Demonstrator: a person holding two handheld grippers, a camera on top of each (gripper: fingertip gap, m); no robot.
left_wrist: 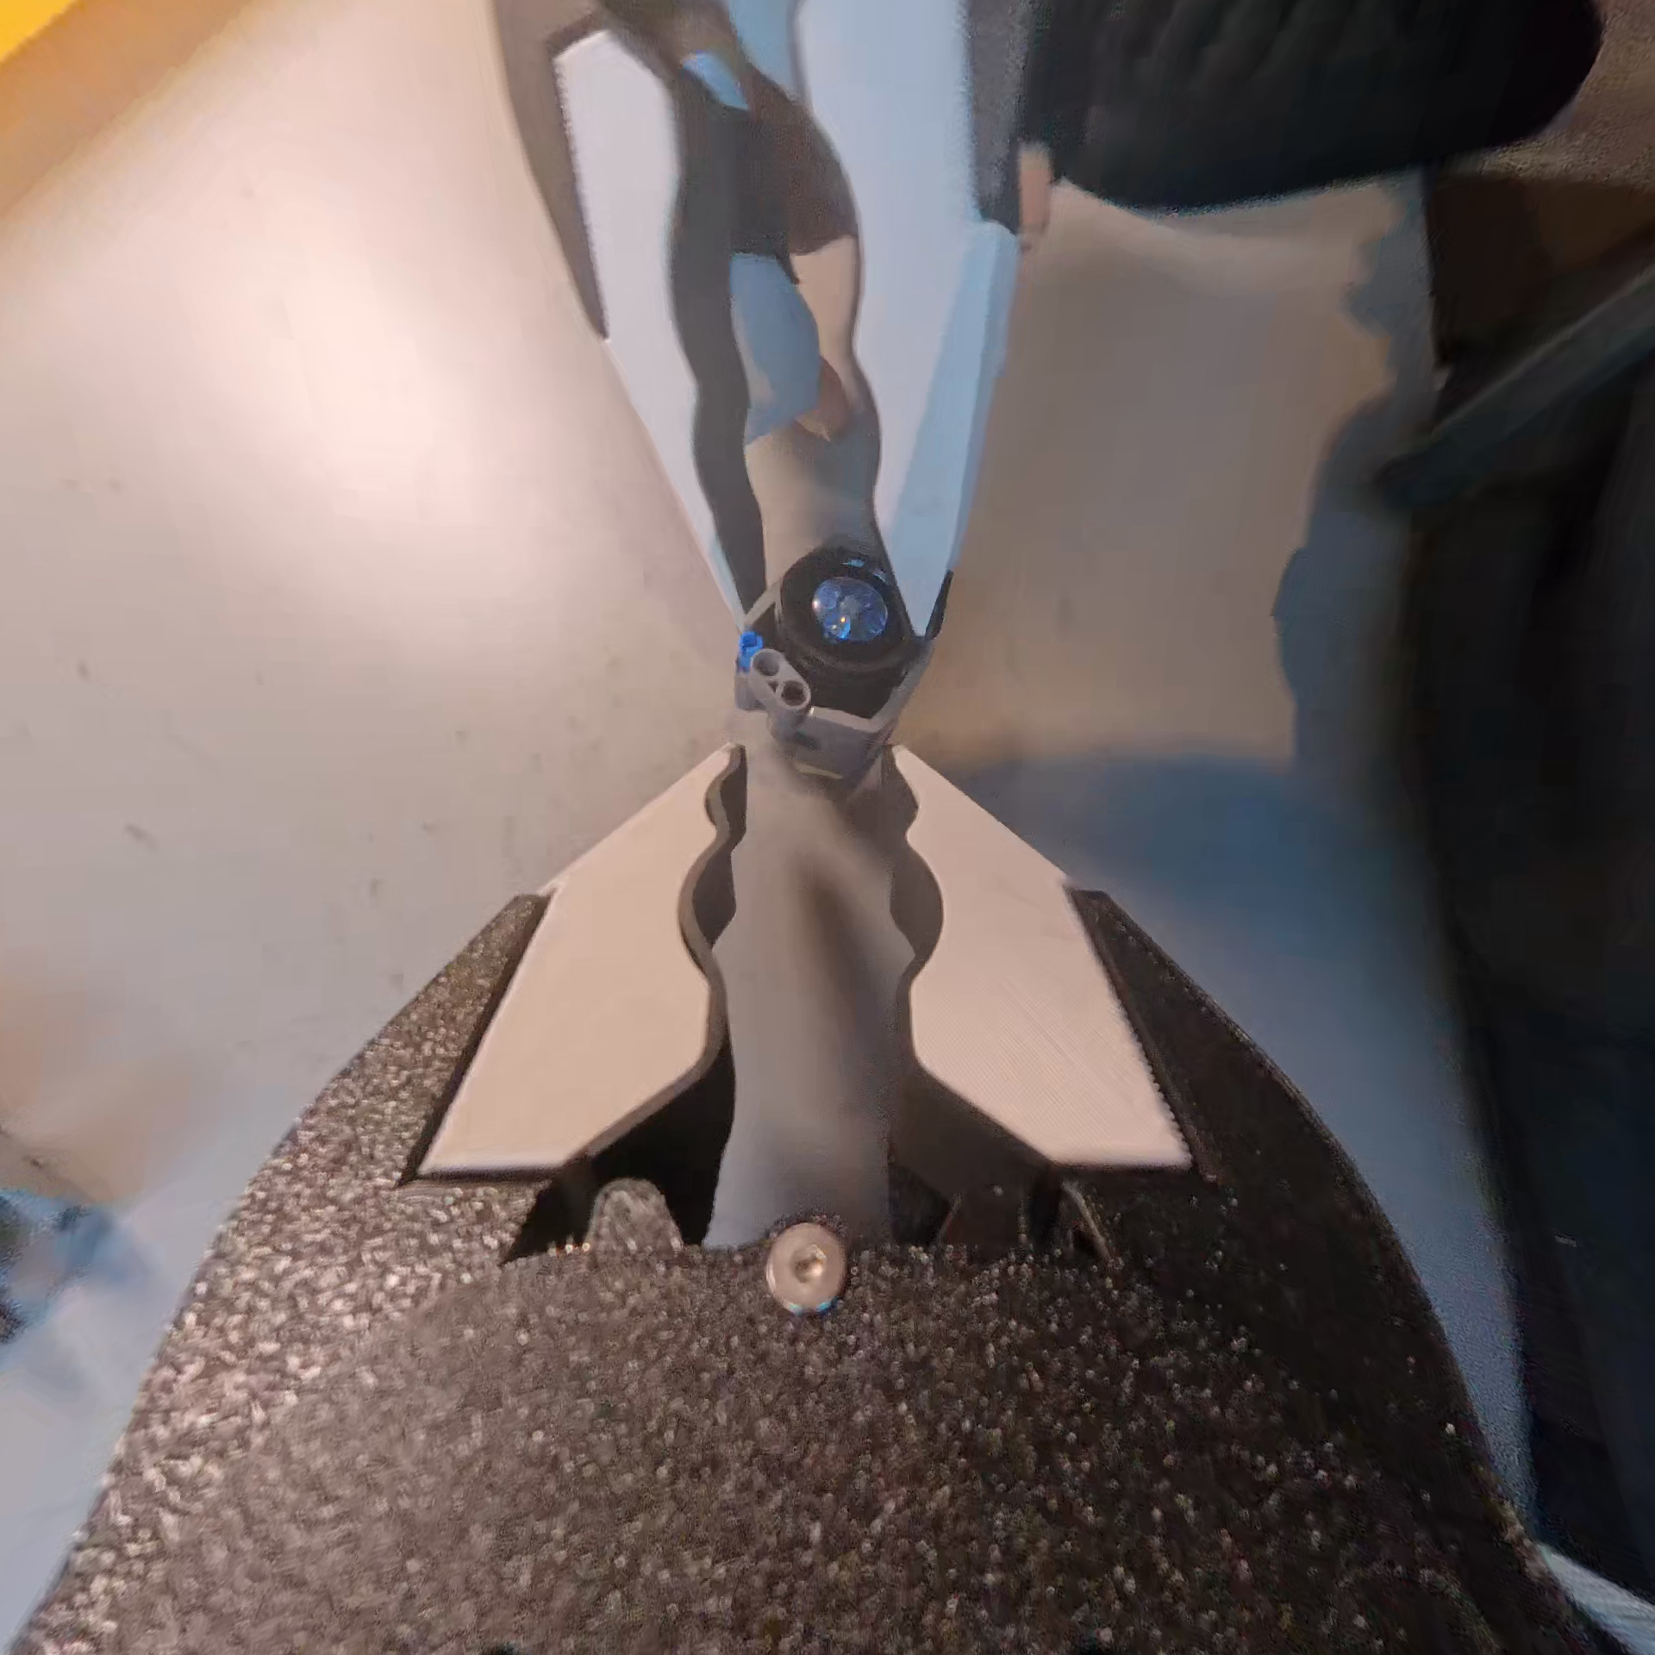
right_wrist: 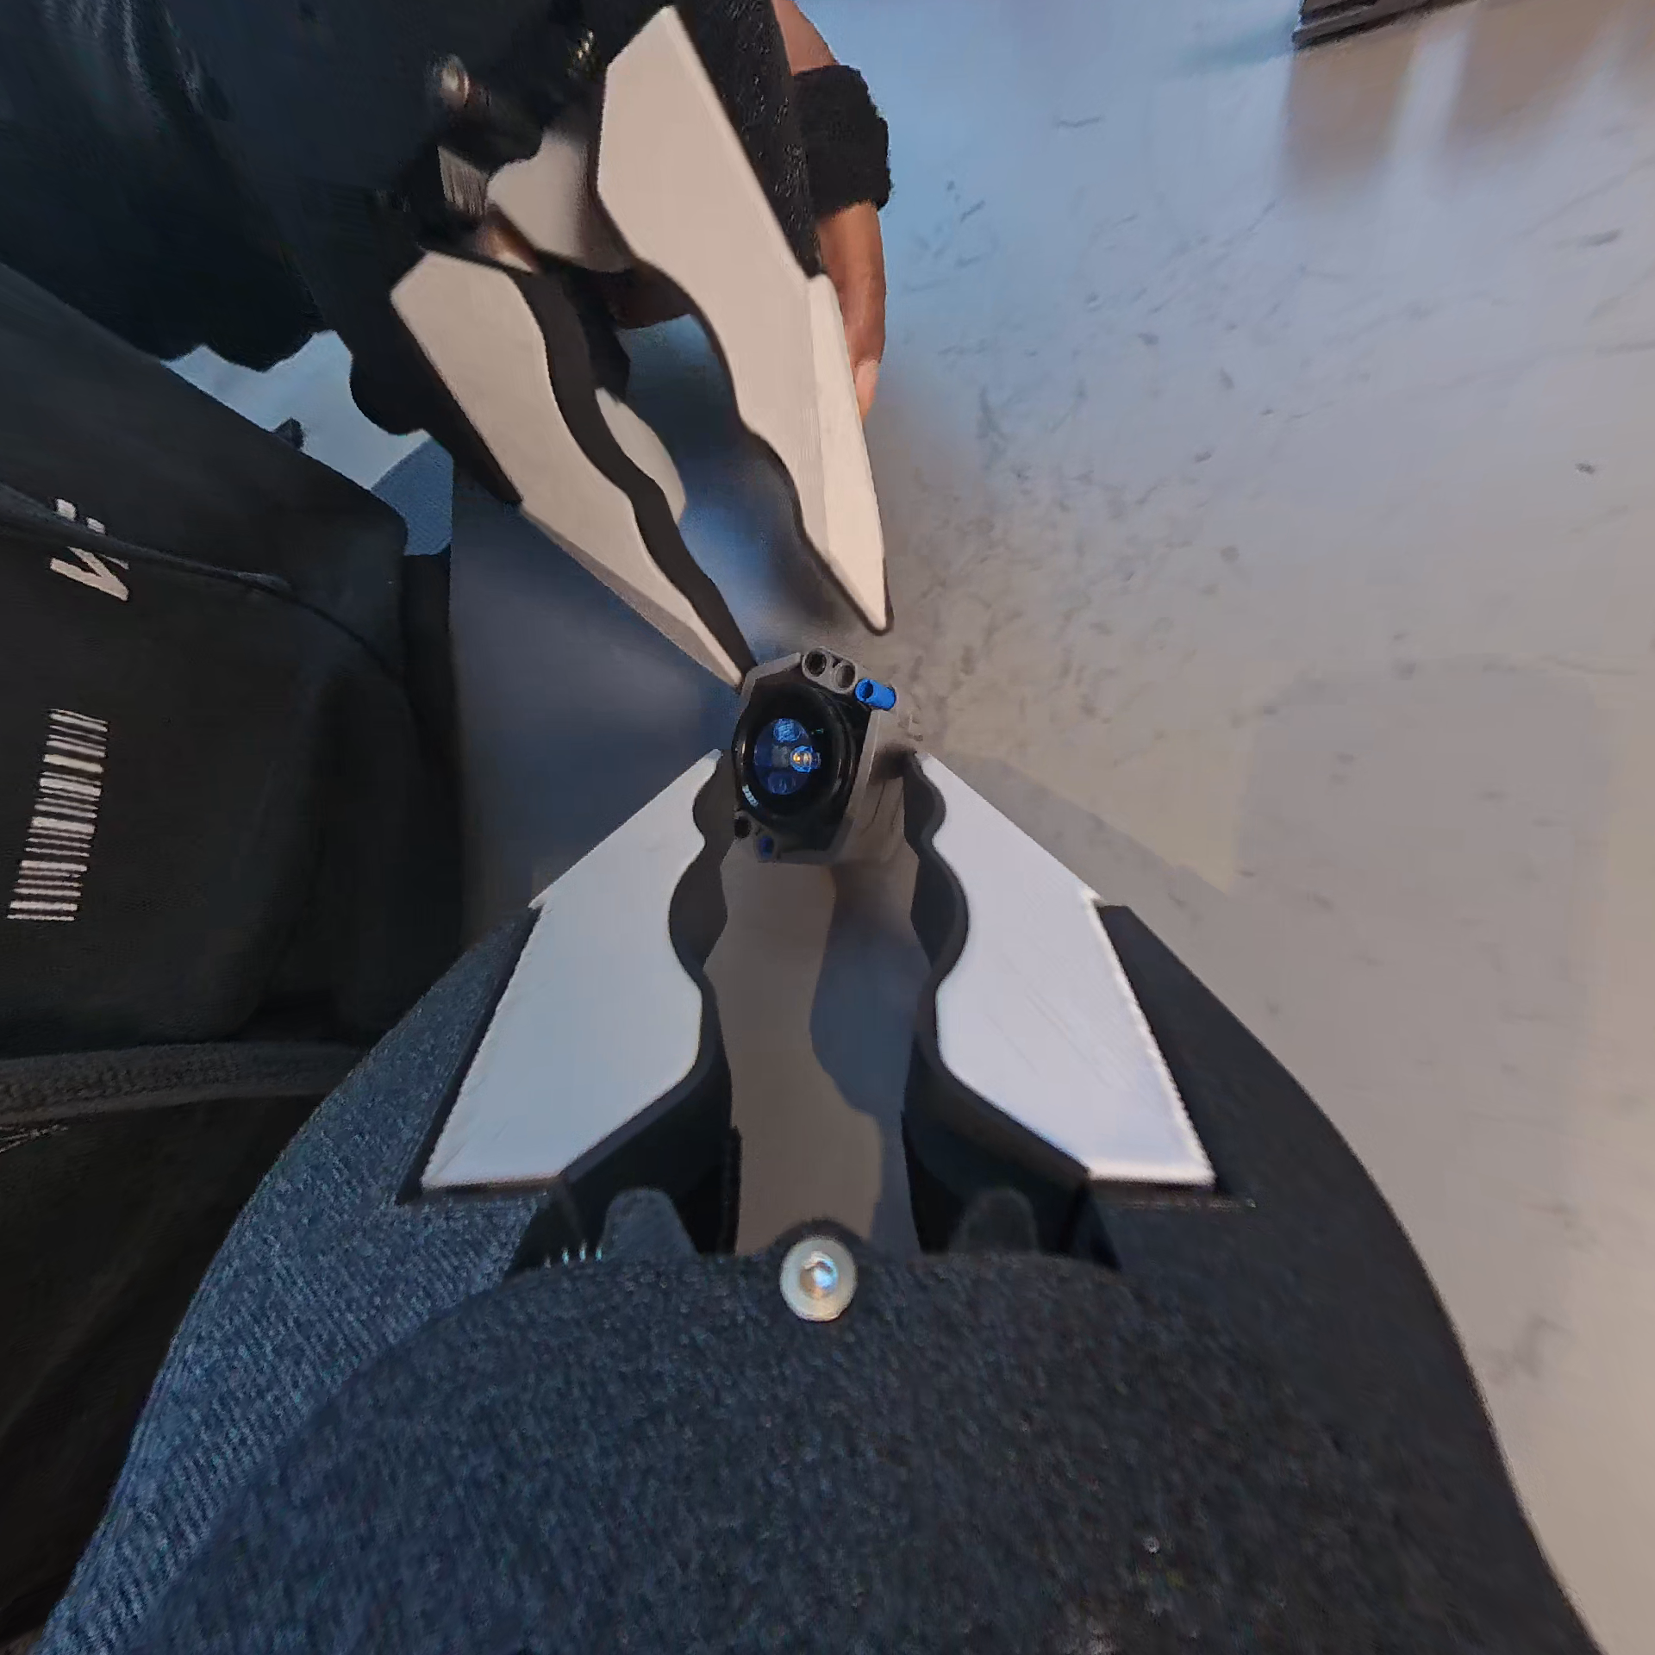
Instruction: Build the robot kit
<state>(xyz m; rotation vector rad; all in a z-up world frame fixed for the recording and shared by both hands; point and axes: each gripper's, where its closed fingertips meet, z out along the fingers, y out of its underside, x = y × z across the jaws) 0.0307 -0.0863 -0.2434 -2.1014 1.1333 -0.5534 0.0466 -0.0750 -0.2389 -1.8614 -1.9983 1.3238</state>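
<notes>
Small grey plastic block with a round black lens and blue pin [left_wrist: 828, 658] pinched at both ends above the pale bench [left_wrist: 269, 537]: left hand-held gripper [left_wrist: 819, 761] nearly closed on its near end, right hand-held gripper [right_wrist: 815, 806] nearly closed on the opposite side, likely to steady it between them. Black fabric bag [right_wrist: 179, 761] beside, bearing white barcode-like print, too blurred to read
</notes>
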